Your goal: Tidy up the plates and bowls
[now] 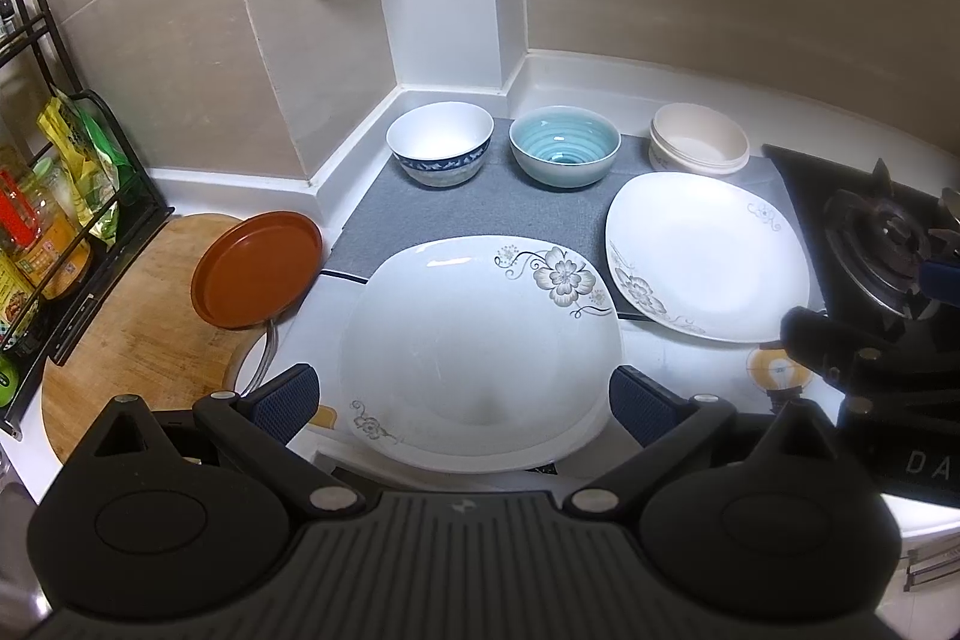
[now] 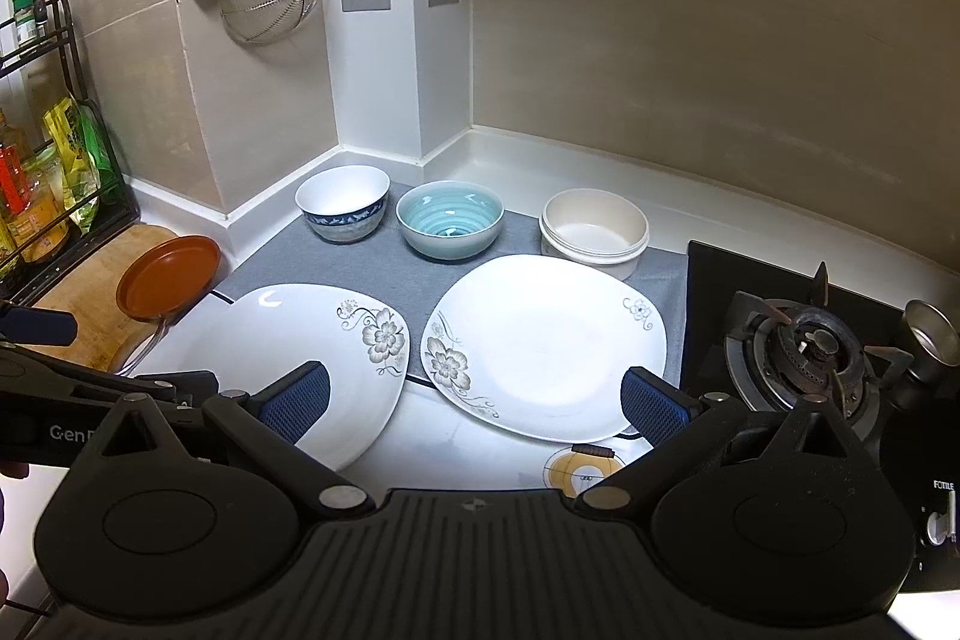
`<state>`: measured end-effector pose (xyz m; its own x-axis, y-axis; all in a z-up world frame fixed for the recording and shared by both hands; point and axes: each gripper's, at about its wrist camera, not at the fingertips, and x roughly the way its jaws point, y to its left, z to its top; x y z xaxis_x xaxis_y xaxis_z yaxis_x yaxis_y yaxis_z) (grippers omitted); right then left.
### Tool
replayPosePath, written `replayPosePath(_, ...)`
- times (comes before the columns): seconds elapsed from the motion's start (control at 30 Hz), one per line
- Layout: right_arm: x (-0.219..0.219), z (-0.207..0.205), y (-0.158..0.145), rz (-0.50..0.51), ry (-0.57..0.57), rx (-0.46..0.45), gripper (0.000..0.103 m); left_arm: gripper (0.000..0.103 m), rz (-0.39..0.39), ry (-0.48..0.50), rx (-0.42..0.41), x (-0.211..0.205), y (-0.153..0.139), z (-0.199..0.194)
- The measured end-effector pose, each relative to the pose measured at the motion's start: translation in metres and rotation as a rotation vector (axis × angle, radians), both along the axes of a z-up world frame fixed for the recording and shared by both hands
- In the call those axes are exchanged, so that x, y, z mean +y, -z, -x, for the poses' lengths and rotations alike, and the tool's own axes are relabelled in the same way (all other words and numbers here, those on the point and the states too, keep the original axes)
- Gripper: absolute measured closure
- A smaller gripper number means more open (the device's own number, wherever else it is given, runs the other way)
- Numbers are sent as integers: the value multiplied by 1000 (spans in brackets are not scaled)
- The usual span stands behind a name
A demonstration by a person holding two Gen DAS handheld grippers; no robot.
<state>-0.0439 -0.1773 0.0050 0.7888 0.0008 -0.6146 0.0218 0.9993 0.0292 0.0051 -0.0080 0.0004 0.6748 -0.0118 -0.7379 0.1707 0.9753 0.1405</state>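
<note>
Both claws, left (image 1: 463,403) and right (image 2: 475,403), gape wide, holding nothing. Two plates (image 1: 480,346) (image 2: 543,346) lie near, bowls (image 2: 449,219) far. The left plate seems to overhang the table (image 2: 456,451); a clumsy nudge could tip it.

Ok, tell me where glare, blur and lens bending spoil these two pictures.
Left wrist view: glare washes out the near plate, the counter beside it glows white, and the spice rack at the edge is smeared. Right wrist view: the right plate is bright but its flowers stay readable; the backsplash ledge bows from the fisheye, and the corners go black.
</note>
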Motion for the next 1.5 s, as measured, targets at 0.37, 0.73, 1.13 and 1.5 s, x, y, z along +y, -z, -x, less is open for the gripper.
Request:
replayPosePath(0.37,-1,-1,0,-2,-1,2,0,0,0,0,3,0,-1,-2)
replayPosePath(0.73,-2,-1,0,-3,1,2,0,0,1,0,3,0,-1,-3)
replayPosePath(1.13,-4,-3,1,-7,3,5,0,0,0,0,3,0,-1,-2)
replayPosePath(1.5,-7,-6,4,-11,1,12,0,0,-1,-3,11,-5,2,-9)
